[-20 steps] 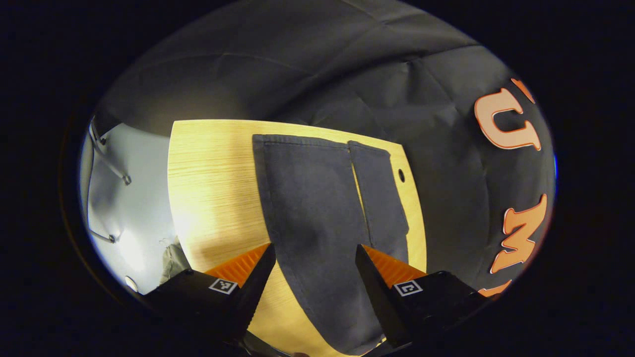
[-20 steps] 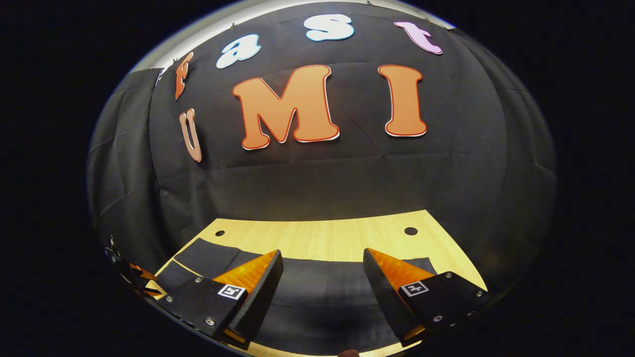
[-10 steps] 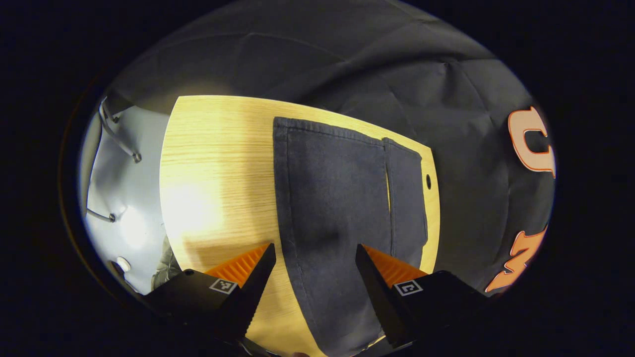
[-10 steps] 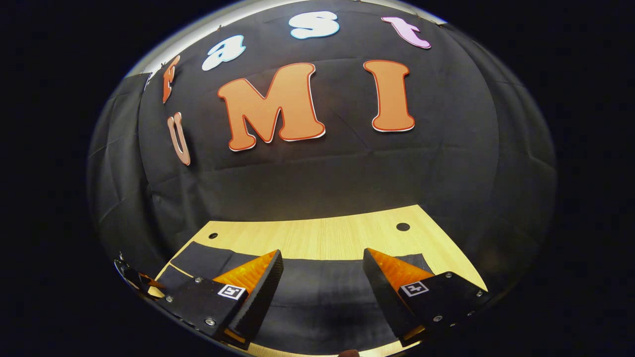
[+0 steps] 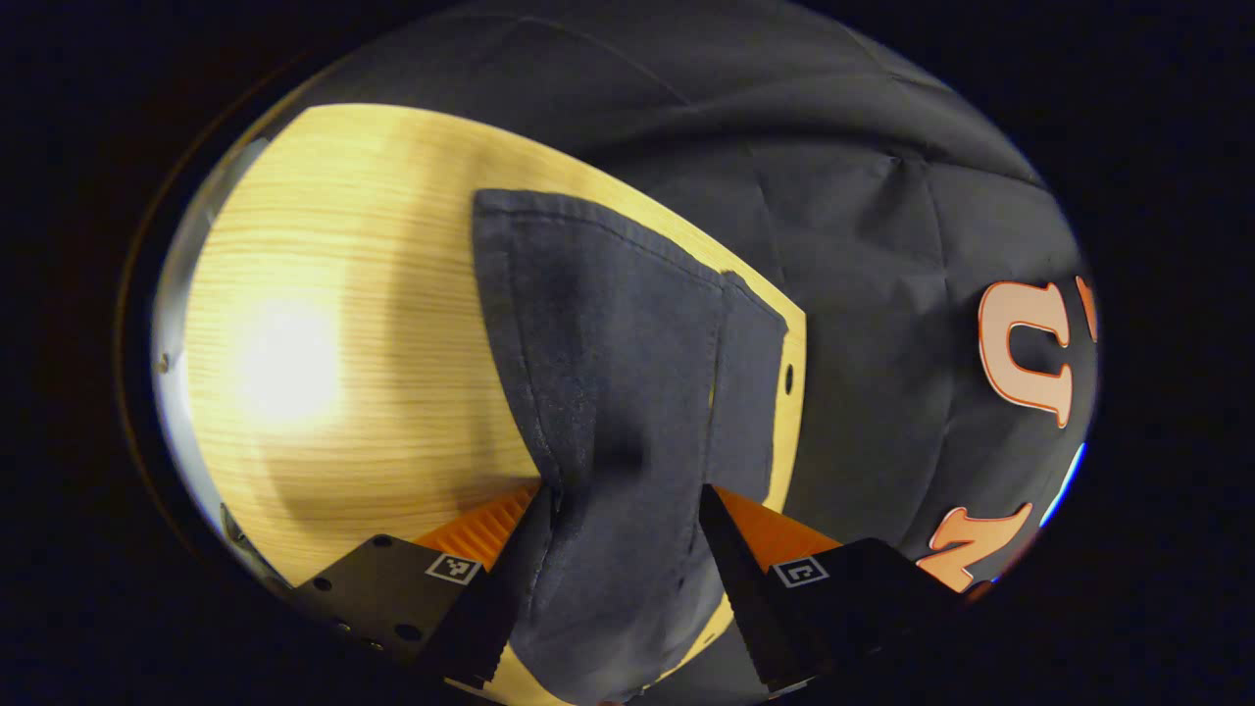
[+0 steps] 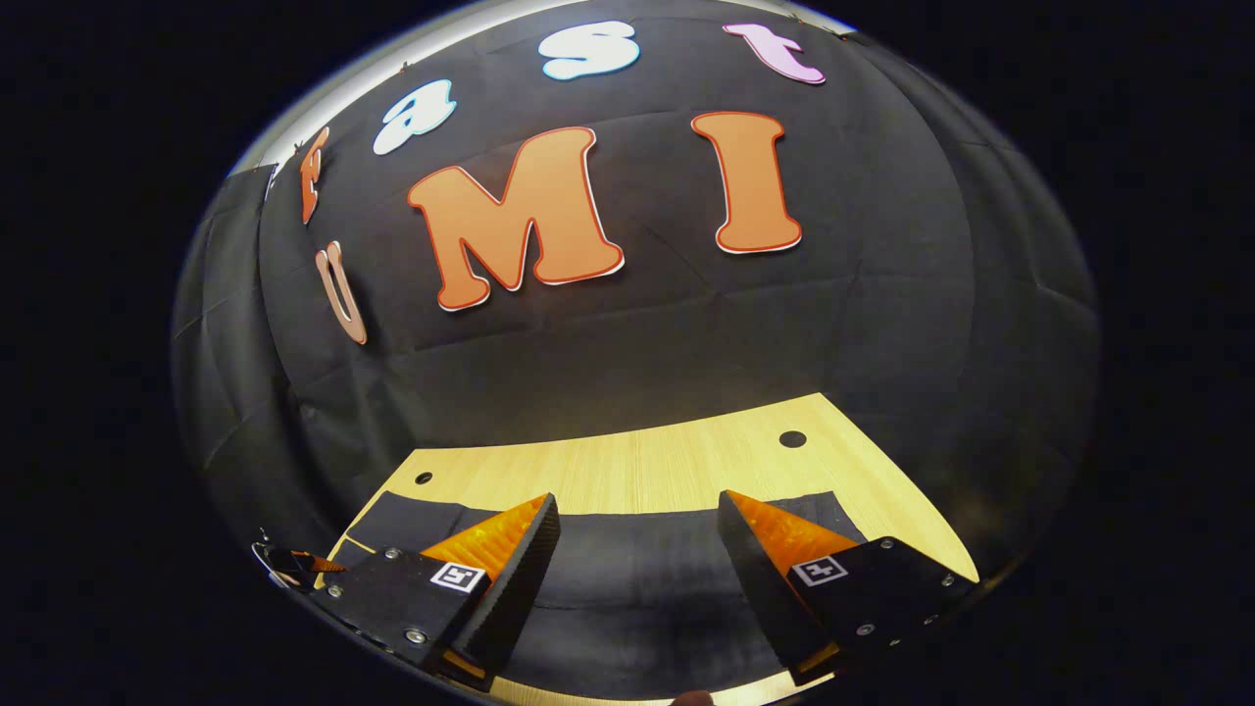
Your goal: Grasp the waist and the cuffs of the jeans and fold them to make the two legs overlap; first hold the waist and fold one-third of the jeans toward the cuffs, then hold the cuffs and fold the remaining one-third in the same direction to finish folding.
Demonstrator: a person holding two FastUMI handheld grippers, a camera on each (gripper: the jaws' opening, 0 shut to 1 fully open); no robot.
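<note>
Left gripper (image 5: 620, 495) spread wide, now dropped low over the dark grey denim jeans (image 5: 608, 353), near edge of cloth bunched up between the jaws but not yet pinched; half a second back, cloth lay flat there. Right gripper (image 6: 637, 510) likewise spread, hovering above the jeans (image 6: 627, 579) near its own end, barely shifted. Beyond the jeans, pale wooden table (image 5: 333, 294) bare toward the lit side; two legs side by side with a narrow gap, running to the far hem. Probably the grasp for the first leg-over-leg fold about to close; nothing folded so far.
</note>
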